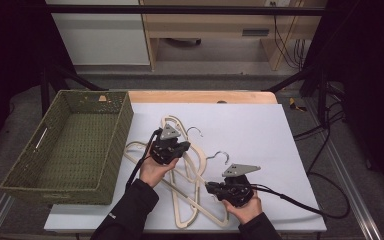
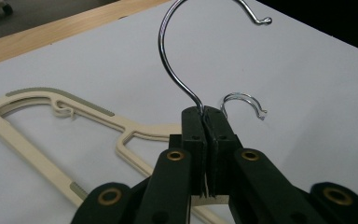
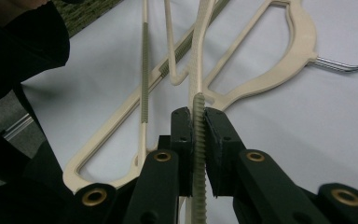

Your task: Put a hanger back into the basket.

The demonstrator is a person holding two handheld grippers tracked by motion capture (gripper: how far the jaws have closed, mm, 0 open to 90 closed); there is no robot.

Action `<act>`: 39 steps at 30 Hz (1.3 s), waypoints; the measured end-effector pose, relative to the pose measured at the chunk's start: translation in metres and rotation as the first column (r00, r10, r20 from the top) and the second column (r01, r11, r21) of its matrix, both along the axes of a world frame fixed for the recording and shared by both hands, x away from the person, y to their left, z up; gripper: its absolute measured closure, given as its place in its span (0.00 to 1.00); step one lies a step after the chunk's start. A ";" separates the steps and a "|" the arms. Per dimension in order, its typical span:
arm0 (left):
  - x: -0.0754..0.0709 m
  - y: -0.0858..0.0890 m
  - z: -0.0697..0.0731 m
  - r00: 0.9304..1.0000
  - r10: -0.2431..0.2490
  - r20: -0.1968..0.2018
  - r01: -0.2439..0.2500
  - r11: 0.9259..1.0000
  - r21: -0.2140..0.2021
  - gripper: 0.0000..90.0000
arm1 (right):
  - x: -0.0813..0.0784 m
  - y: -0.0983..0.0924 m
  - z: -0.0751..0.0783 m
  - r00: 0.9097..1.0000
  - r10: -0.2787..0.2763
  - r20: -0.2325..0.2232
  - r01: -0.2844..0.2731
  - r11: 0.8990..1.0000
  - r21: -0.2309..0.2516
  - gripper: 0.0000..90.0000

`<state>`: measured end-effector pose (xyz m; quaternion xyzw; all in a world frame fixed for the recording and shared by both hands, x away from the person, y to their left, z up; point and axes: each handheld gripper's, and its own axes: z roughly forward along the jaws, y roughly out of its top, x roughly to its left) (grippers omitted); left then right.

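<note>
Now left gripper point(image 2: 205, 122) clamped tight on hook point(image 2: 177, 70) stem of one hanger point(image 2: 51, 126); right gripper point(image 3: 198, 122) pinched on ribbed bar point(image 3: 198, 140) of another. Hangers lie crossed on table point(image 1: 260, 130) between grippers, basket point(image 1: 70, 145) beyond left one. Risk: lifting snags interlocked frames; thin wire slips, hanger swings.

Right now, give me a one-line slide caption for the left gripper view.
Left gripper shut on the base of a chrome hook, above cream hangers on a white table.
</note>
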<state>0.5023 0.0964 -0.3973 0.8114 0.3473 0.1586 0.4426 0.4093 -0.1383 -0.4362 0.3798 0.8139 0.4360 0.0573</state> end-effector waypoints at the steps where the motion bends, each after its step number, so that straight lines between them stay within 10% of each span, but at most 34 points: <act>1: -0.005 0.001 0.002 1.000 0.008 0.018 -0.008 1.000 0.004 0.98 | 0.000 -0.001 0.001 1.000 0.015 -0.001 -0.015 1.000 0.004 0.91; 18: -0.043 0.015 0.011 0.995 -0.005 0.096 0.006 1.000 -0.004 0.98 | 0.014 0.024 0.034 0.993 0.027 0.111 -0.042 0.990 0.136 0.53; 31: -0.049 0.015 0.013 0.995 -0.028 0.098 0.030 0.999 -0.014 0.97 | 0.035 0.066 0.023 0.999 0.044 -0.010 -0.043 0.996 0.076 0.89; 39: -0.059 0.035 0.035 0.991 -0.056 0.122 0.066 0.995 -0.078 0.55 | 0.037 0.064 0.028 0.996 0.043 -0.084 -0.031 0.989 0.142 0.96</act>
